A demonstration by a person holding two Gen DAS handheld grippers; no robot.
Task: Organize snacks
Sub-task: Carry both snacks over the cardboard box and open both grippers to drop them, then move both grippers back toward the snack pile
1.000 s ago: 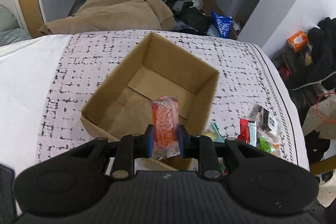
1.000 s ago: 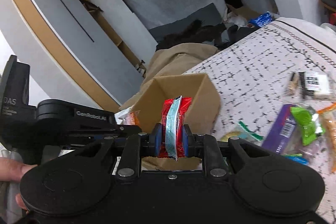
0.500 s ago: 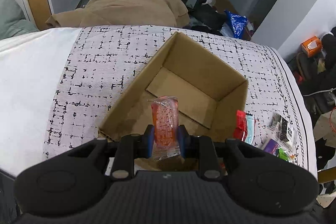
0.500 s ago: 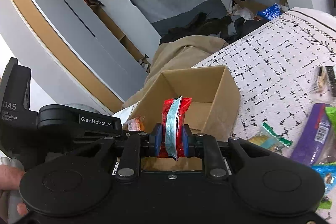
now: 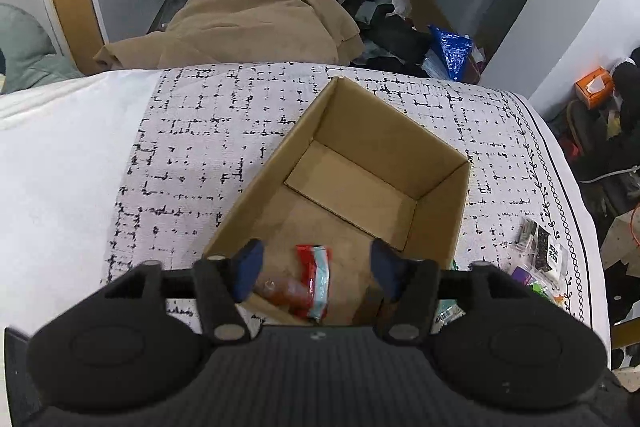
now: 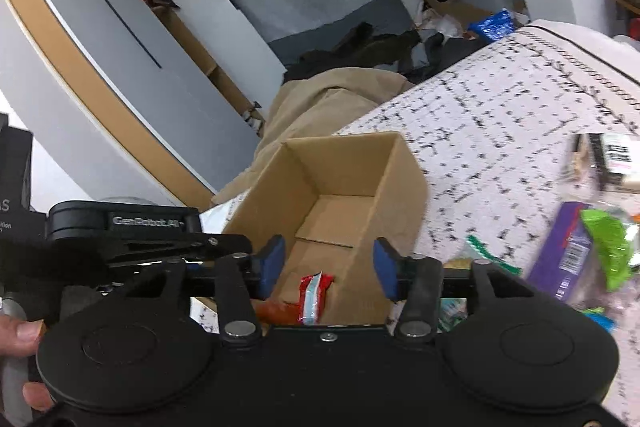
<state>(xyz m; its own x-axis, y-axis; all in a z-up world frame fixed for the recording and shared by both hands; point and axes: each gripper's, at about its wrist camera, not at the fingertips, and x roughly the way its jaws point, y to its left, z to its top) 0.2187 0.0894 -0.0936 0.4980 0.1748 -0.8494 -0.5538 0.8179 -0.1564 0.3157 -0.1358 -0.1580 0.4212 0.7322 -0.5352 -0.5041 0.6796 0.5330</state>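
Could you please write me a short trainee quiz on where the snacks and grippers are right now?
1. True or false: the left gripper is shut on a snack.
2. Where does the red and blue snack packet lie? A) on the patterned cloth B) inside the cardboard box C) between the right gripper's fingers
3. Fill in: the snacks not yet sorted lie on the patterned cloth outside the box, on its ____ side in both views.

Key:
1. False: both the left gripper and the right gripper are open with nothing between their fingers.
2. B, beside an orange packet at the near end.
3. Right, for example the green packet.
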